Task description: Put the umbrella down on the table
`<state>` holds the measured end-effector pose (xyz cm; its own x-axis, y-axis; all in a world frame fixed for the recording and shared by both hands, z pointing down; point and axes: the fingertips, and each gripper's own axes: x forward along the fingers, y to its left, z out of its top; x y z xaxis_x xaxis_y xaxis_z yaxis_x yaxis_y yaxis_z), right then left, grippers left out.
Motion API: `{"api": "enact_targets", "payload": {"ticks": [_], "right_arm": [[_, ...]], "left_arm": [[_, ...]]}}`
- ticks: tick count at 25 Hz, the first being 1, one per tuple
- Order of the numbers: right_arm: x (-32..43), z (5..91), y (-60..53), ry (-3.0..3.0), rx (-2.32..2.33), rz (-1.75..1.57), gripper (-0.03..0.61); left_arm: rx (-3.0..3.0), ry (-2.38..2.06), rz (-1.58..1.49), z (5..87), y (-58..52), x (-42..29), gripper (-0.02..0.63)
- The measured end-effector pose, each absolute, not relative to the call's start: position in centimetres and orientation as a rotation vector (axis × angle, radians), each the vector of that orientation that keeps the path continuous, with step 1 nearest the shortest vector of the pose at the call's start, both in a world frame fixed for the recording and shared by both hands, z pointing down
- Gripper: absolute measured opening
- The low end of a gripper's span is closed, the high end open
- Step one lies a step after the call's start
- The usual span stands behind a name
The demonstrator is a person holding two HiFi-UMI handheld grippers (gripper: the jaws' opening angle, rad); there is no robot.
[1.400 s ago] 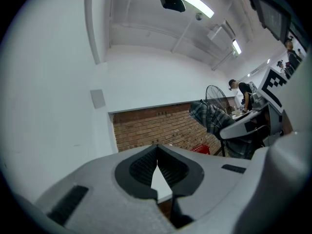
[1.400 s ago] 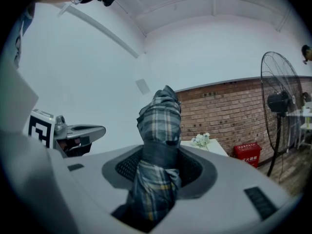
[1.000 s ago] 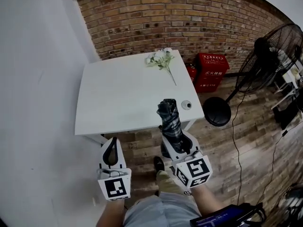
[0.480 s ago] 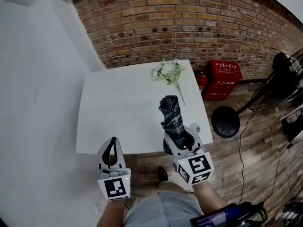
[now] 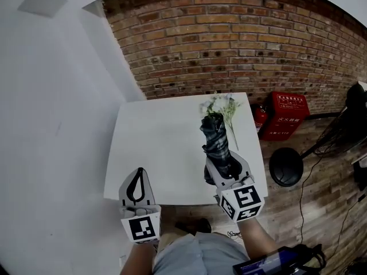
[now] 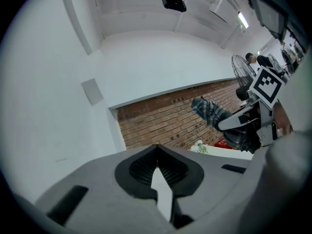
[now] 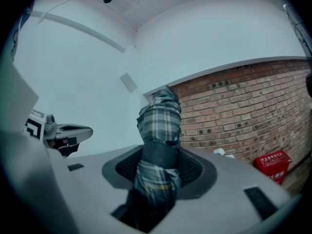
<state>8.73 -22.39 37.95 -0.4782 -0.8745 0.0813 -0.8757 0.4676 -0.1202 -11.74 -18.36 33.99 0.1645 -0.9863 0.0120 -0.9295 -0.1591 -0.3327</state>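
1. Now the right hand-held gripper (image 5: pixel 225 168) is clamped on the folded plaid umbrella (image 5: pixel 215 139), its jaws pressed to the lower part around the dark strap. The grip is the same as a second ago.
2. Umbrella sticks out past the jaws and is held in the air over the right part of the white counter (image 5: pixel 160 148), not lying on it. In the head view its far end overlaps the white flowers (image 5: pixel 222 105) near the counter's far edge.
3. Change: a second ago both grippers were short of the counter, over the wooden floor (image 5: pixel 309 211). Now the right one sits over the counter's near edge, with the umbrella above the top.
4. Left hand-held gripper (image 5: pixel 137 173): jaws together at the tips, nothing between them. Its tips now reach the counter's near edge; earlier they were well short of it.
5. Head view has shifted. The brick wall (image 5: pixel 241 44) fills more of the frame. The fan's head has mostly slid out at the right, leaving its round base (image 5: pixel 285 166) near the red boxes (image 5: pixel 287 113).
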Motion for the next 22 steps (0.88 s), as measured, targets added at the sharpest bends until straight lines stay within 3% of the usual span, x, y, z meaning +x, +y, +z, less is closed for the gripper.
{"api": "enact_targets", "payload": {"ticks": [22], "right_arm": [[4.0,38.4,-32.5,-2.575,1.566,0.16,0.189]], "left_arm": [[-2.21,1.927,-0.268,34.9,-29.0,-18.7,0.008]]}}
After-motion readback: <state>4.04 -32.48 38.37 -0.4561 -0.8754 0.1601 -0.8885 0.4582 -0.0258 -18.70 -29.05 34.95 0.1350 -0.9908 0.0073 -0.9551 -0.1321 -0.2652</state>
